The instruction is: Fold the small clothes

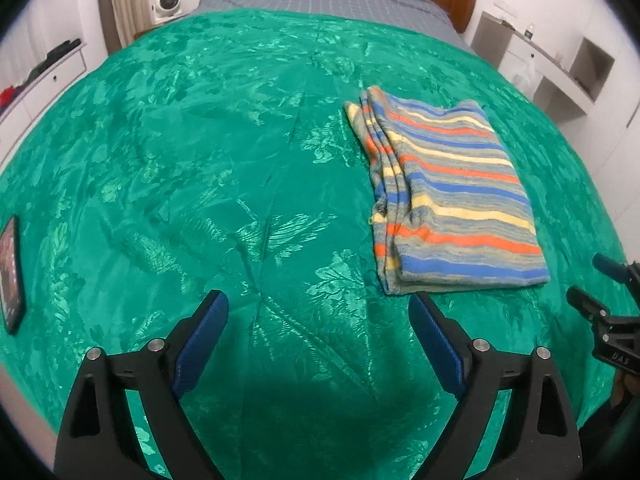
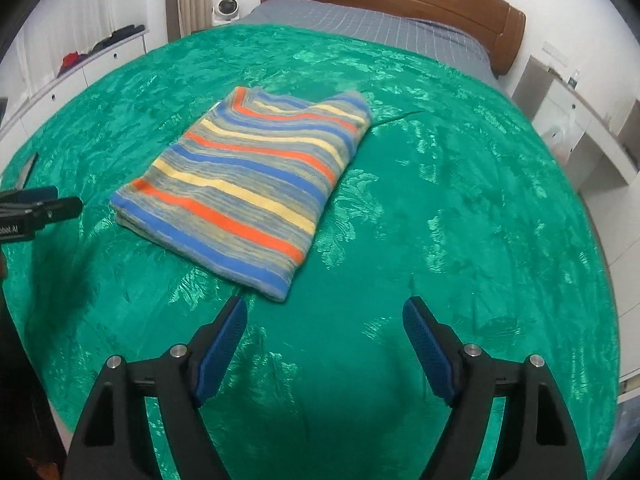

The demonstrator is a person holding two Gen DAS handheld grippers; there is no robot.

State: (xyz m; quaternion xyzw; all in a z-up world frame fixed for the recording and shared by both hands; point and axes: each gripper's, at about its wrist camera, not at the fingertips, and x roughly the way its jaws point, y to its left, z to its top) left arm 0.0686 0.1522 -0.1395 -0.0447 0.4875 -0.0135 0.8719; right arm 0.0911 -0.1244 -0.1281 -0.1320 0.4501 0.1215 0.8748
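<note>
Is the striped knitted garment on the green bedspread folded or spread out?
Folded: the striped knitted garment lies as a compact rectangle, with stacked layers showing along its edge.

- A small knitted garment is seen, striped in blue, orange, pale yellow and grey-green.
- It has been folded into a compact, roughly rectangular bundle, with several layered edges stacked along one long side.
- It is laid flat on a green bedspread, nothing touching it.
- A blue-striped hem is turned toward the near edge.
</note>
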